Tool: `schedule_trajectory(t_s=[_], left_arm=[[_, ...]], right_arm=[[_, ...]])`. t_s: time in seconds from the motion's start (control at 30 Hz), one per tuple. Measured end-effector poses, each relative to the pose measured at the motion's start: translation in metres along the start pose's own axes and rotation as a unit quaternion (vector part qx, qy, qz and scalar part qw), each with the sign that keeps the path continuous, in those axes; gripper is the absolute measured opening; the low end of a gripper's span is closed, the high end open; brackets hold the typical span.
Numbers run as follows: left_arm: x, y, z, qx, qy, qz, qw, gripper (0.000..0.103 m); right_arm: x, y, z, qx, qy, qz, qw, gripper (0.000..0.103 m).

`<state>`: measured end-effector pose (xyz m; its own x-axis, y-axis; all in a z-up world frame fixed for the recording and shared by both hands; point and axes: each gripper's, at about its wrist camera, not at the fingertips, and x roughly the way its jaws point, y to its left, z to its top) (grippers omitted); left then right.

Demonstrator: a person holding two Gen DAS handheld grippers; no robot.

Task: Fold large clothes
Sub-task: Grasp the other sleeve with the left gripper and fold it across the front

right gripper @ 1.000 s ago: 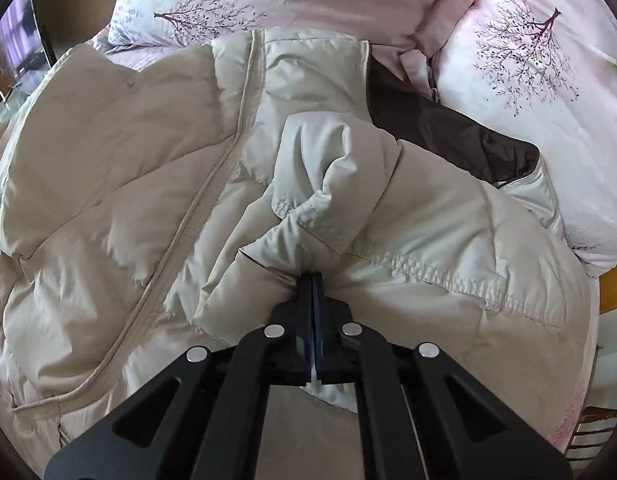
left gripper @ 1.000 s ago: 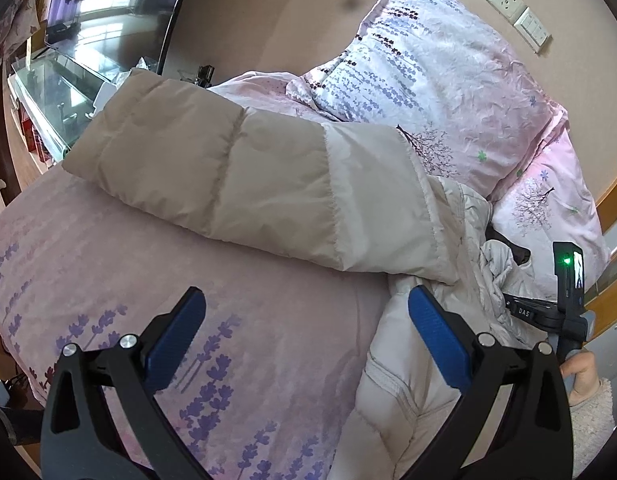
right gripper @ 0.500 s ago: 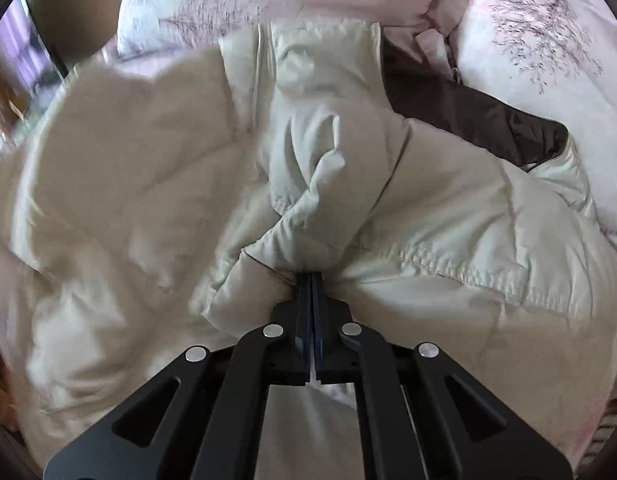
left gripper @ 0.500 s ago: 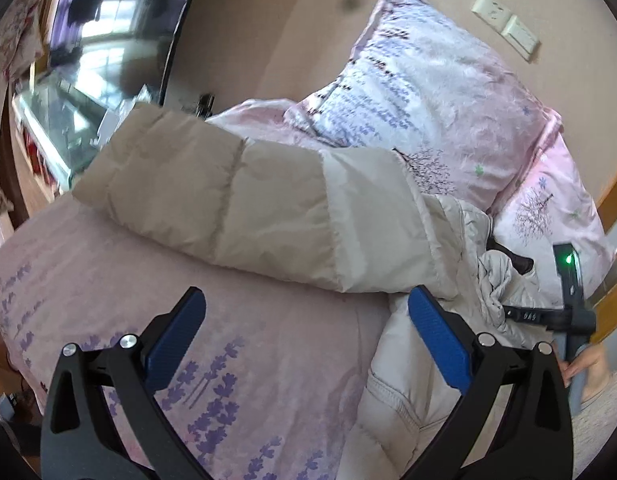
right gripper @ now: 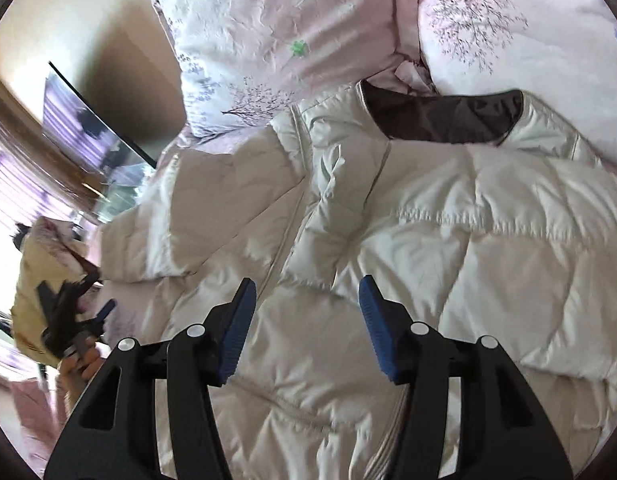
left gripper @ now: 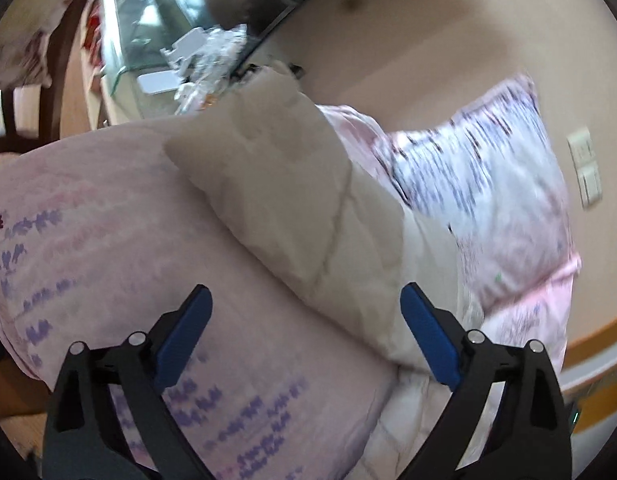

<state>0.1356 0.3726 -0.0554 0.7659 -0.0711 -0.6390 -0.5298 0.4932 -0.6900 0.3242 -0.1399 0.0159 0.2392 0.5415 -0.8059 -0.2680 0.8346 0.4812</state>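
One cream down jacket (right gripper: 388,240) lies spread on the bed (left gripper: 108,248), collar end toward the pillows (right gripper: 276,32), dark lining (right gripper: 448,116) showing at the neck. Its sleeve (left gripper: 292,200) stretches out from the body across the lavender-print cover, on the side away from the dark lining.

Right claw (right gripper: 306,328): jaws opening, nothing between the blue pads; it hangs above the front of the jacket near the zip line. Released.

Left claw (left gripper: 304,336): jaws wide but closing slightly, empty; the sleeve lies just beyond the fingertips, not touched. The same claw shows at the left edge of the right wrist view (right gripper: 104,312), beside the jacket's far side.

Handling judgement: light for its bulk, very soft, puffy, springs back when let go. Shell looks smooth and likely slippery, so a shallow pinch may slide off. Best hold is at a stitched seam, the cuff, or the hem edge, where fabric is thinner and firmer. Folds will want pressing down to stay.
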Motion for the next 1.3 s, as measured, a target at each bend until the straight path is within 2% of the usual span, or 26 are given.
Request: schedule_trajectory(t_s=[0.03,0.1,0.23,0.4,0.47,0.6,0.7,0.8,0.93,1.0,1.13,1.3], left_arm=[[0.003,0.005,0.006,-0.018,-0.002,0.001,0.9998,0.091],[0.005,0.015,0.014,-0.043,-0.001,-0.004,0.9991,0.074],[0.01,0.023,0.029,-0.081,-0.007,-0.01,0.9967,0.068],[0.015,0.028,0.037,-0.101,-0.018,0.0,0.9947,0.05],[0.016,0.03,0.039,-0.107,-0.02,0.006,0.9941,0.044],[0.02,0.03,0.044,-0.105,-0.012,0.036,0.9938,0.018],[0.014,0.017,0.049,-0.085,-0.017,0.037,0.9956,0.009],[-0.002,-0.012,0.058,-0.052,-0.04,0.02,0.9977,0.009],[-0.027,-0.075,0.064,0.011,-0.065,-0.023,0.9976,0.008],[-0.038,-0.116,0.06,0.052,-0.075,-0.053,0.9945,0.008],[-0.05,-0.194,0.036,0.133,-0.071,-0.115,0.9818,0.008],[-0.037,-0.278,-0.023,0.216,-0.014,-0.184,0.9586,0.009]], right_arm=[[-0.006,-0.003,-0.001,0.003,-0.005,0.002,1.0,0.056],[-0.015,-0.004,-0.005,0.006,-0.011,0.002,1.0,0.056],[-0.024,-0.011,-0.013,0.009,-0.012,-0.002,1.0,0.056],[-0.031,-0.018,-0.02,0.007,-0.017,-0.011,1.0,0.056],[-0.033,-0.022,-0.023,0.007,-0.017,-0.017,1.0,0.056],[-0.039,-0.028,-0.031,-0.001,-0.021,-0.038,0.999,0.056],[-0.051,-0.038,-0.038,0.005,-0.031,-0.043,0.999,0.056],[-0.063,-0.048,-0.044,0.013,-0.042,-0.051,0.998,0.056],[-0.077,-0.062,-0.054,0.021,-0.052,-0.07,0.996,0.056],[-0.083,-0.068,-0.058,0.025,-0.058,-0.074,0.995,0.056],[-0.097,-0.083,-0.066,0.046,-0.075,-0.079,0.993,0.056],[-0.109,-0.108,-0.074,0.085,-0.093,-0.078,0.989,0.056]])
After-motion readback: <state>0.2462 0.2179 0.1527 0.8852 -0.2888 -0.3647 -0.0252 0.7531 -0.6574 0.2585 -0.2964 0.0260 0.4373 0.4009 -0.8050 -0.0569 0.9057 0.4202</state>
